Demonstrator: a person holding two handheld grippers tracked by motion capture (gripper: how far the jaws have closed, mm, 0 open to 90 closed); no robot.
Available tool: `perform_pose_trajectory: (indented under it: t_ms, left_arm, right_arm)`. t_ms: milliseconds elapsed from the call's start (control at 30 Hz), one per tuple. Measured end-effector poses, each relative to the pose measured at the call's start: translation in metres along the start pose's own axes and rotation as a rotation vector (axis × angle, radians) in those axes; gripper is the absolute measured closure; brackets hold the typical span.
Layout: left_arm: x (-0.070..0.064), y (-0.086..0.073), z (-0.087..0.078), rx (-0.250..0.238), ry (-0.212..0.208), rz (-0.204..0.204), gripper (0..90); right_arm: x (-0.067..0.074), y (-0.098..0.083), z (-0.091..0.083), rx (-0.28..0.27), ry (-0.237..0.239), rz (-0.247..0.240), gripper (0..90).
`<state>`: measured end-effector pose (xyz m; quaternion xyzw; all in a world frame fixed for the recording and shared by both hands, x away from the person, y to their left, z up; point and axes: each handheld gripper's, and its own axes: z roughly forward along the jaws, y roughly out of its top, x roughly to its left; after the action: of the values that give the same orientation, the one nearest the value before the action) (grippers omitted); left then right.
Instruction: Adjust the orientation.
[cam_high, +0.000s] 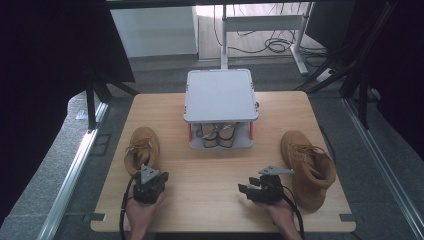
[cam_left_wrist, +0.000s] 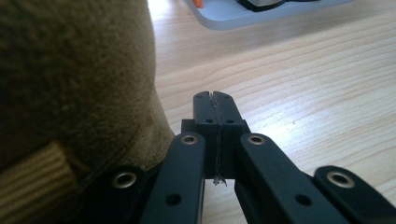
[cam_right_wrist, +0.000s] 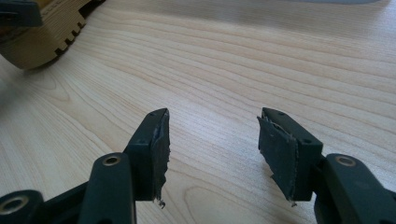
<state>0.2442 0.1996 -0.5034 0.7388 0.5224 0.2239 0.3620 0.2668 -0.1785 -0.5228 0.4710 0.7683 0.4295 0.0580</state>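
Two tan suede boots stand on the wooden table (cam_high: 215, 170): one boot (cam_high: 142, 149) at the left, the other boot (cam_high: 307, 167) at the right. My left gripper (cam_high: 148, 180) sits right behind the left boot's heel. In the left gripper view its jaws (cam_left_wrist: 215, 100) are shut together with nothing between them, and the boot's suede side (cam_left_wrist: 70, 93) looms just beside them. My right gripper (cam_high: 245, 189) lies low near the front edge, left of the right boot and pointing left. Its jaws (cam_right_wrist: 212, 135) stand open over bare wood.
A grey two-level rack (cam_high: 220, 95) stands at the table's middle back, with a pair of laced shoes (cam_high: 216, 134) on its lower shelf. Its base (cam_left_wrist: 261, 14) shows ahead of the left gripper. A boot's treaded sole (cam_right_wrist: 37, 44) lies far ahead of the right gripper.
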Motion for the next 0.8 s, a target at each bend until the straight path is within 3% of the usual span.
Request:
perform_pose_trajectory:
  t_ms: [600, 800]
  left_arm:
    - [0.034, -0.018, -0.025, -0.005, -0.014, -0.068, 90.0]
    - [0.044, -0.020, -0.033, 0.004, -0.014, -0.072, 89.9]
  right_arm:
    - [0.000, -0.001, 0.003, 0.011, -0.009, -0.002, 43.1]
    - [0.001, -0.002, 0.004, 0.018, -0.006, -0.003, 43.1]
